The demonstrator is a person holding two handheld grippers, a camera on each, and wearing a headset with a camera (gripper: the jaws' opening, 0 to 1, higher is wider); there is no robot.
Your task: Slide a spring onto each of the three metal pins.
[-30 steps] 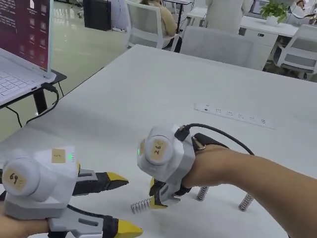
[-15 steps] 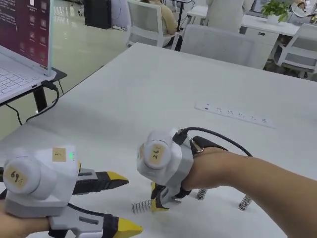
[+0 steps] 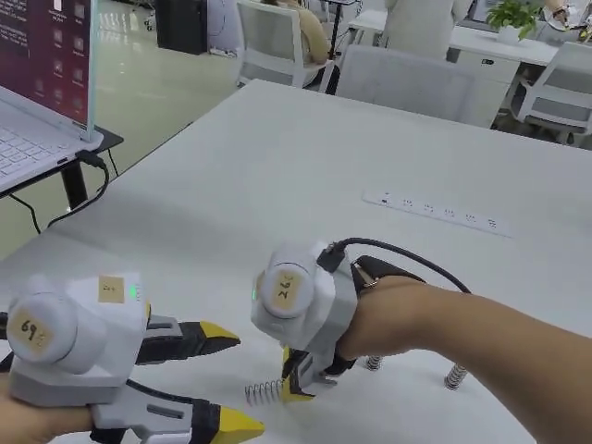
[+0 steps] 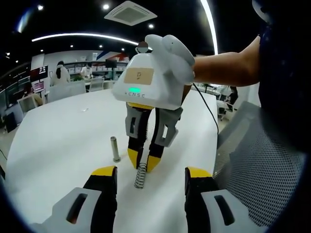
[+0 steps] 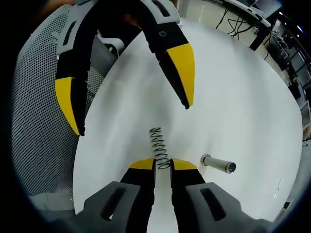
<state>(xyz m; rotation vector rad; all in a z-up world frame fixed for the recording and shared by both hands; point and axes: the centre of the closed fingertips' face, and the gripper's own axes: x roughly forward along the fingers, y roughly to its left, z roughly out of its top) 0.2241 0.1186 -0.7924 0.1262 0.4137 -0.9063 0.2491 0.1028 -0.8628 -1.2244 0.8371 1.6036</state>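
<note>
Lower left in the head view, my left gripper [image 3: 227,379] hovers with jaws spread, holding nothing. At centre, my right gripper [image 3: 296,381] pinches one end of the loose spring [image 3: 264,390], low over the table [image 3: 277,166]. Further right stand an upright spring [image 3: 373,363] and a second upright spring [image 3: 454,376], seemingly on pins. In the left gripper view, the bare pin [image 4: 115,149] stands just left of the pinched spring. Next, I judge: tip the spring upright, align, slide down.

The thin coiled wire spring [image 5: 159,145] is bare grey steel, the short round metal pin [image 5: 217,164] dull and silvery, the white tabletop [image 5: 233,97] smooth and matt, the right gripper [image 5: 163,165] smooth white plastic with matt black, yellow-tipped jaws, and the grey chair back [image 4: 262,165] open mesh cloth.
</note>
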